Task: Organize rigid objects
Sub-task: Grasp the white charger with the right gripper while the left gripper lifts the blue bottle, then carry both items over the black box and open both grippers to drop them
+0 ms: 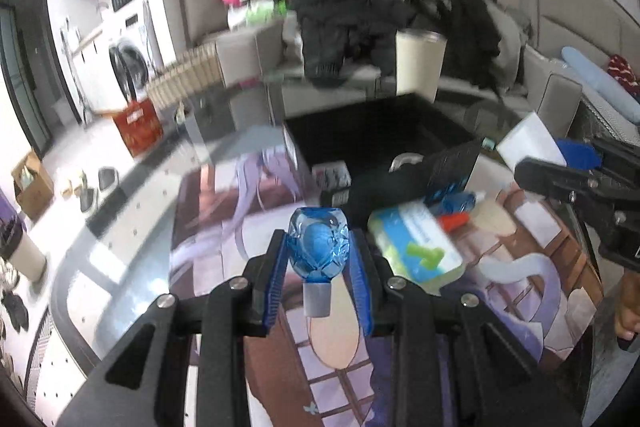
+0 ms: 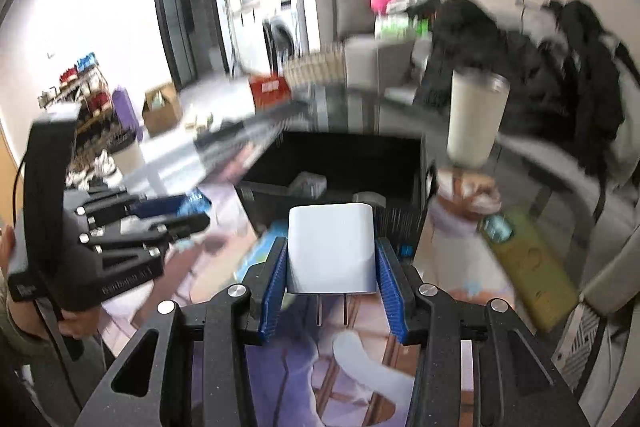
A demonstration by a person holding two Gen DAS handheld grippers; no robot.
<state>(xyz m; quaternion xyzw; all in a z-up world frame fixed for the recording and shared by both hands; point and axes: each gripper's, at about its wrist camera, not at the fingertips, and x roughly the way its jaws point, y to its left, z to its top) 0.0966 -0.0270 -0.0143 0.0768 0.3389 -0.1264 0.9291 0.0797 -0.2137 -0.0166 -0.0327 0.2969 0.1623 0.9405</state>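
The left gripper (image 1: 319, 259) pinches a blue bulb (image 1: 319, 245) between its pads: light, faceted, likely slippery and brittle. The right gripper (image 2: 332, 267) clamps a white charger (image 2: 331, 253) by its flat sides, stiff and secure.

Grey sofa (image 1: 248, 51) heaped with dark clothes (image 1: 352, 15), washing machine (image 1: 126, 61)

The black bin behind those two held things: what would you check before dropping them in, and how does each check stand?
1. Blue glass bottle clamped in the left jaws: ok.
2. White charger clamped in the right jaws: ok.
3. Black bin open on top: ok.
4. Room left inside the bin: ok, few items visible.
5. Either item already over the bin: not ok, both short of it.
6. Cream tumbler clear of the path: cannot tell.
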